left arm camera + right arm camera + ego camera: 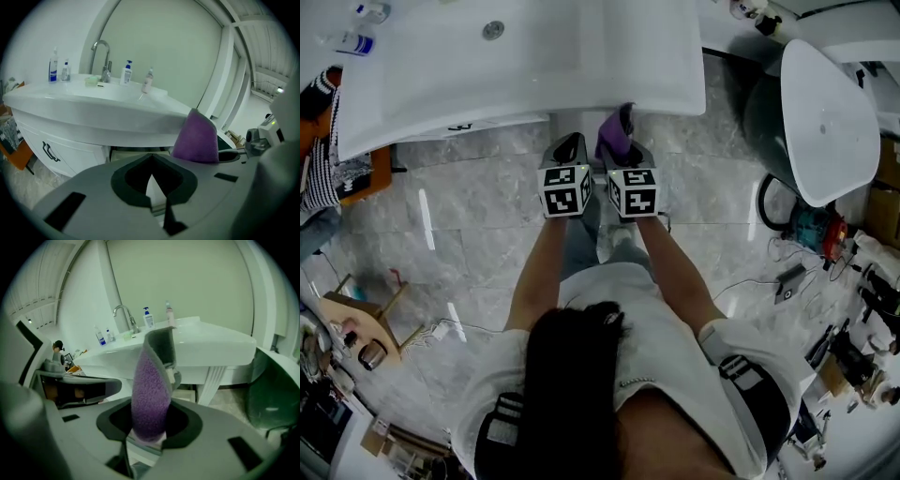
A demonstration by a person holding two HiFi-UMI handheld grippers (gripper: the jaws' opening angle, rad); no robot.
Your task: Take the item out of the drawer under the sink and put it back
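Right gripper view: your right gripper [149,434] has its jaws clamped on the purple item [150,385], a fuzzy pad with a grey backing. It stands up out of the jaws, base pinched between them. Left gripper [150,161] has its jaws together with nothing in them, and the same purple item shows just to the right of those jaws.

The sink [93,110] is ahead of and above both sets of jaws. A dark gap [140,150] sits under the basin straight ahead of the left jaws. It's probably the drawer opening, but I can't confirm that.

Step, as judged: the item is out and in hand, so the put-back half is up. You need to carry the right jaws forward and down under the basin, then let go inside the drawer. The left jaws are free for the drawer front.

Writing: the bottles [125,72] beyond the jaws, by the faucet [104,58], carry labels too small to read. The marker cubes [564,190] show only black-and-white squares, no text.
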